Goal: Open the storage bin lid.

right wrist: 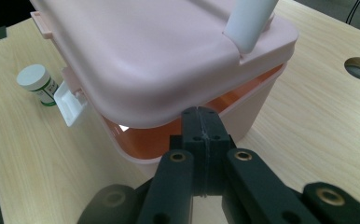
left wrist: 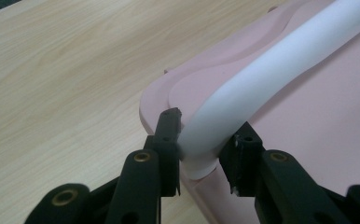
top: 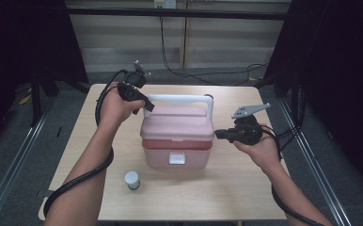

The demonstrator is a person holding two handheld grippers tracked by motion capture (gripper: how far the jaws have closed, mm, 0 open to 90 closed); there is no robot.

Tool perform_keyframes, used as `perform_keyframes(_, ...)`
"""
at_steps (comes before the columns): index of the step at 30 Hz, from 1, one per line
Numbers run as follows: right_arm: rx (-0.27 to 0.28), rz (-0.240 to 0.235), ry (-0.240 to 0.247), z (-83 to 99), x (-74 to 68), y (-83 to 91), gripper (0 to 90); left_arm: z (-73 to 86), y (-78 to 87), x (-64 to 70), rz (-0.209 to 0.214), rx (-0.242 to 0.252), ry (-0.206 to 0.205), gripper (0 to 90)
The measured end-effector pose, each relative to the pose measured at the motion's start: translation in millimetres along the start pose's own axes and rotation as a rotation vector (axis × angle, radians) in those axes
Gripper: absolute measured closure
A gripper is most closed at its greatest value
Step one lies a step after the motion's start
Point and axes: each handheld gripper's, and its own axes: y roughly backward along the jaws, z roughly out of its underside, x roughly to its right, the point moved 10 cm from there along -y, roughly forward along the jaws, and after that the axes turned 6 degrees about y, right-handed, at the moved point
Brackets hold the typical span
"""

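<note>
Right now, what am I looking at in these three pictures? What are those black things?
A person holds a black two-jaw tool in each hand. One picture looks down from above; the other two come from cameras riding on each tool. On the wooden table stands a pink box with a white handle, its lid slightly lifted, and a small white-capped bottle. The left gripper has its jaws around the handle's end. The right gripper, jaws shut, sits at the box's side by the lid's edge.

Smooth matt pink plastic box, glossy white handle, pale wood-grain table.
</note>
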Motion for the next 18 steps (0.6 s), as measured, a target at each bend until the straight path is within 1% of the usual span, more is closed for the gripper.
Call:
perform_keyframes(1,-0.004,-0.002,0.000,0.9,0.0,-0.7,90.0,0.1,-0.5,0.0,0.001,0.005,0.010,69.4)
perform_keyframes(2,-0.005,-0.005,-0.002,2.1,0.3,-1.7,90.0,0.1,-0.8,0.0,0.005,0.007,0.012,69.5)
perform_keyframes(3,-0.005,-0.012,-0.010,3.4,-0.1,-3.1,90.0,0.2,-0.9,0.0,0.005,0.006,0.010,69.5)
perform_keyframes(7,-0.009,-0.021,-0.011,6.1,-2.3,-7.2,90.0,-0.7,0.1,0.5,0.012,0.005,0.007,69.5)
perform_keyframes(9,-0.004,-0.021,-0.015,5.0,-3.3,-8.9,90.0,-1.5,1.0,0.1,0.010,0.008,0.004,69.6)
perform_keyframes(13,0.001,-0.037,-0.014,2.4,-6.6,-13.8,90.0,-1.7,2.0,0.6,0.016,0.012,0.014,69.6)
perform_keyframes(15,0.004,-0.039,-0.013,0.5,-8.8,-16.7,90.0,-1.9,3.0,0.5,0.019,0.014,0.012,69.6)
perform_keyframes(18,-0.008,-0.043,-0.010,0.1,-11.7,-20.4,90.0,-2.4,3.6,0.5,0.019,0.015,0.012,69.6)
